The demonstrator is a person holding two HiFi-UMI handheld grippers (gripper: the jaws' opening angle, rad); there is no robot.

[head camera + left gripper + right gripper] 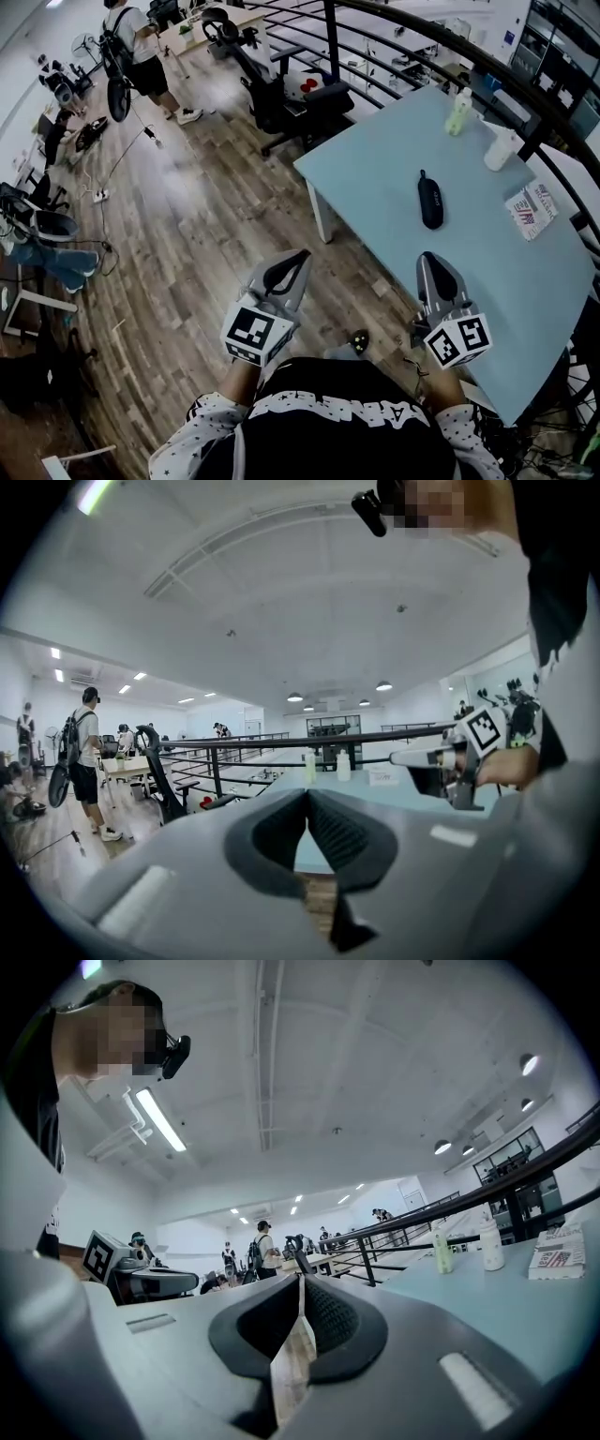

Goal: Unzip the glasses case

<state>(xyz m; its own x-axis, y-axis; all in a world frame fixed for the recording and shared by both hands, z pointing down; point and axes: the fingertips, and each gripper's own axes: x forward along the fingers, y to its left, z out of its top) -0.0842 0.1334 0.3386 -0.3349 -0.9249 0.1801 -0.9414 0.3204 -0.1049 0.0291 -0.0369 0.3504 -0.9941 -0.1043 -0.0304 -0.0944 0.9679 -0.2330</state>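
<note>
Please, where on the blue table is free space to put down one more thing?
In the head view, the table is bare left of the glasses case, up to its left edge, and on the near stretch between the case and the right gripper. The far right side is crowded: green bottle, white bottle, booklet.

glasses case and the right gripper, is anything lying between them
Nothing: in the head view only bare table separates the glasses case from the shut right gripper.

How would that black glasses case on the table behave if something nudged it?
The glasses case looks smooth and rounded, lying flat on the pale-blue table, so it would probably slide or spin rather than tip. Its slim shape suggests it is light.
</note>
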